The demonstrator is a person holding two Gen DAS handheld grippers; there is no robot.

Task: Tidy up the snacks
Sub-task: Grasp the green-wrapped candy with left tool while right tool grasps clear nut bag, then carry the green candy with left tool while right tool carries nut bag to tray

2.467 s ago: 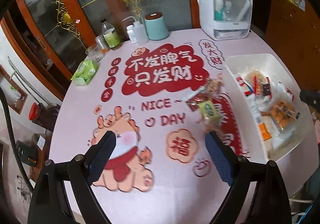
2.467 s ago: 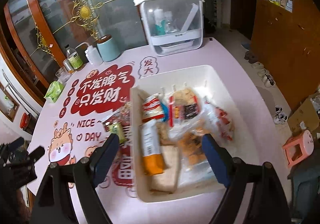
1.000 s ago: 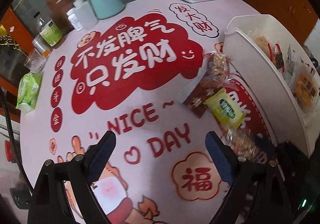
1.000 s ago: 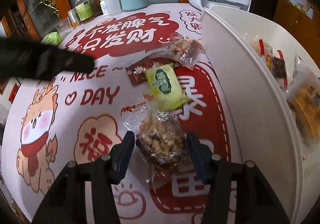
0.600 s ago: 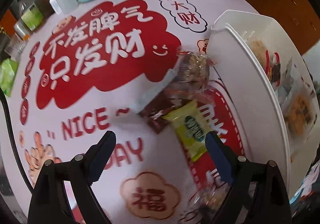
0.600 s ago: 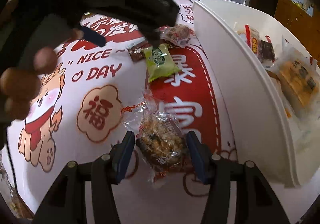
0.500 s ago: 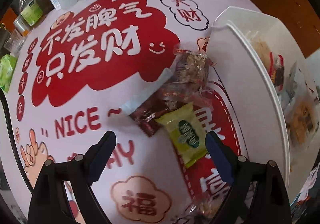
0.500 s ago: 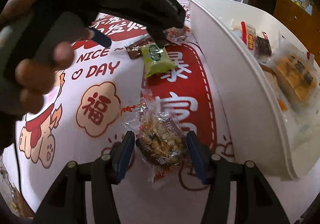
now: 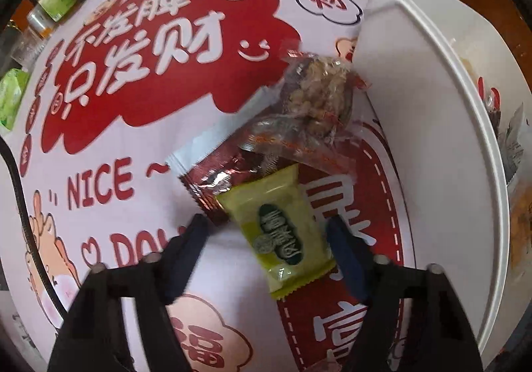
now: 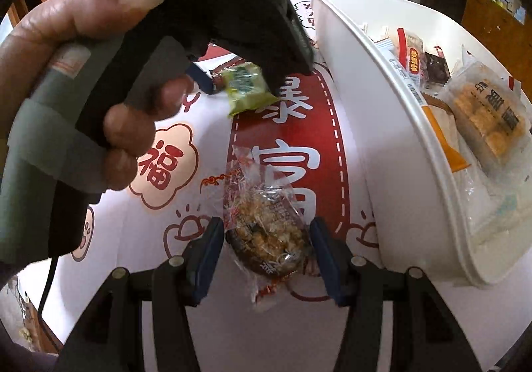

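Your big white plastic tub stands on the pink printed tablecloth to the right of the loose snacks, already holding several packets along its far side. Between its near wall and the red lettering lies a small heap: a clear-wrapped round puffed-grain cake at the far end, a dark red foil packet under it, and nearest you the yellow-green foil snack packet.

That green packet is what your left gripper straddles. It points straight down over it, and the packet's long axis runs away from you, slanting slightly toward the tub, so the jaws cross its short width. They have just been closing with the packet between them; the right pad looks at the packet's edge, the left pad still stands off it, so I judge it not yet gripped.

Your right gripper is clamped on a second clear-wrapped puffed-grain cake, nearer you and just beside the tub's near wall, which lies to its right.
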